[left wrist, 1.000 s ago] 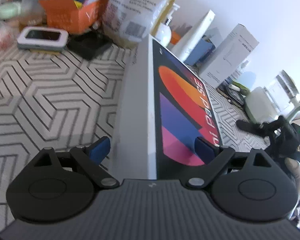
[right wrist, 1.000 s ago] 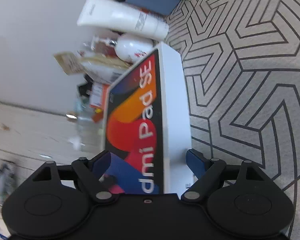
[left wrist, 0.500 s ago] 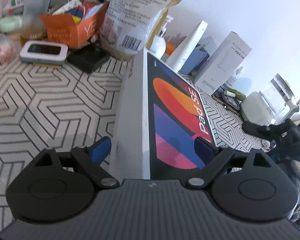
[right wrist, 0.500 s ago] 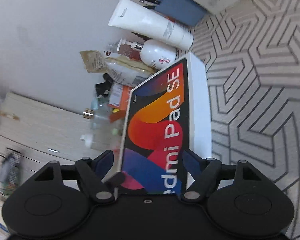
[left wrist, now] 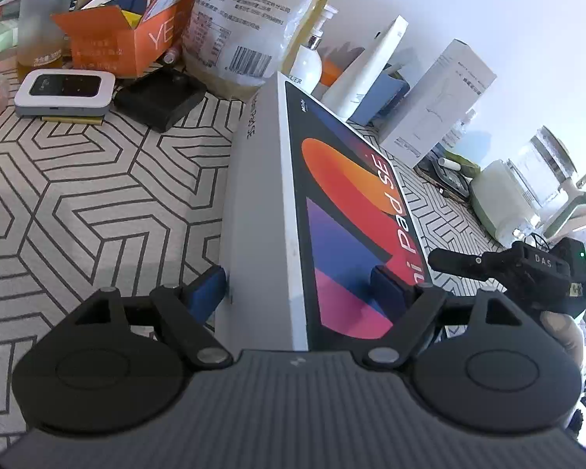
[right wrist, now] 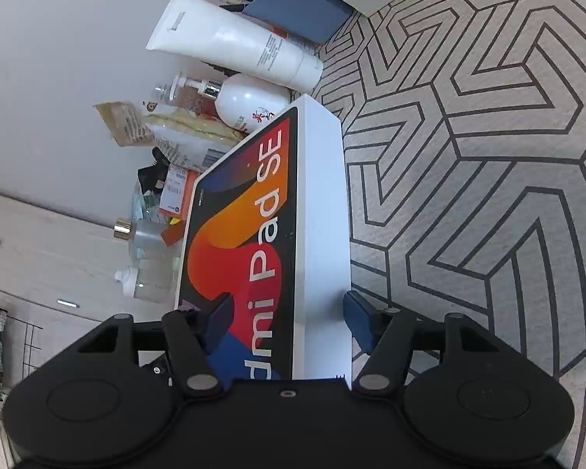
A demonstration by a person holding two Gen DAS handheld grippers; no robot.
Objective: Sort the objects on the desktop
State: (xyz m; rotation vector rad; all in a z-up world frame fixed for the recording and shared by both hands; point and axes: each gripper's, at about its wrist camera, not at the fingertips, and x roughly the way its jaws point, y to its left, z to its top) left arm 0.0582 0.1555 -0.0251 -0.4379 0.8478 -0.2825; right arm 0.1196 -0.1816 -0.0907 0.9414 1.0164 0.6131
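A white Redmi Pad SE tablet box (left wrist: 332, 211) with an orange, red and purple picture is held tilted above the patterned mat. My left gripper (left wrist: 297, 289) is shut on its near end, one blue finger on each broad face. My right gripper (right wrist: 289, 312) is shut on the other end of the same box (right wrist: 277, 234). The right gripper also shows in the left wrist view (left wrist: 508, 269), beyond the box's far corner.
At the back stand an orange carton (left wrist: 129, 39), a large bag (left wrist: 254, 19), a white pump bottle (left wrist: 306, 66), a white tube (left wrist: 367, 66), a white box (left wrist: 437, 105). A white pocket device (left wrist: 64, 92) and a black case (left wrist: 160, 97) lie at the left. A glass kettle (left wrist: 543, 179) stands at the right.
Both grippers have lifted and tilted the box; the clutter at the back now sits closer, and the right gripper shows more fully in the left view.
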